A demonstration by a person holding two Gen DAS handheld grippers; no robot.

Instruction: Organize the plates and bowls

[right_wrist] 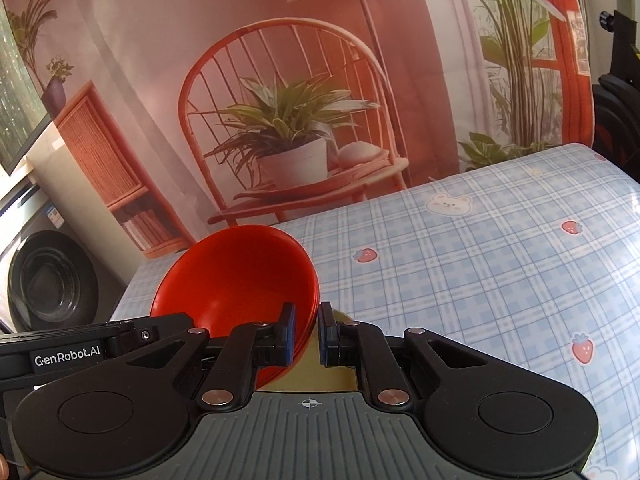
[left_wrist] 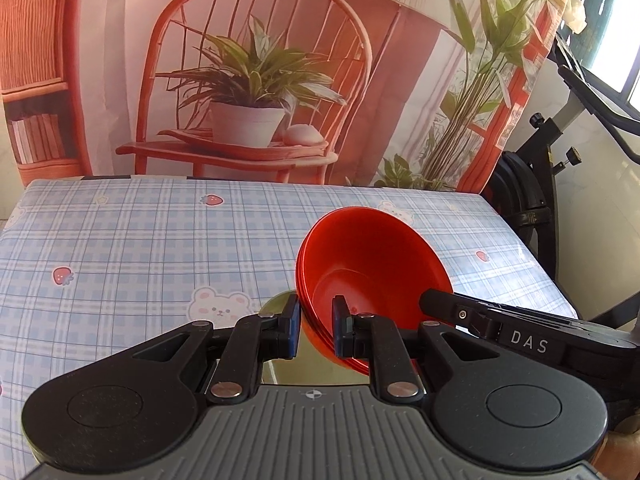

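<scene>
The left gripper (left_wrist: 316, 330) pinches the rim of a stack of glossy red plastic bowls (left_wrist: 372, 264), one finger inside the top bowl and one against the outer wall, jaws narrowed onto the nested edges. The right gripper (right_wrist: 306, 334) clamps the opposite rim of the same stack (right_wrist: 236, 280) in the same way, so the bowls hang tilted between the two tools, directly ahead of both sets of fingers and above the blue plaid tablecloth with bears and strawberries (left_wrist: 140, 248). A shiny, yellowish round object (left_wrist: 276, 304) lies just under the fingers, too hidden to identify. Judged from this, the stack is being carried; both grips should hold even pressure and move together, levelling the bowls before lowering, since the slick rims could slip or the nested bowls separate.
</scene>
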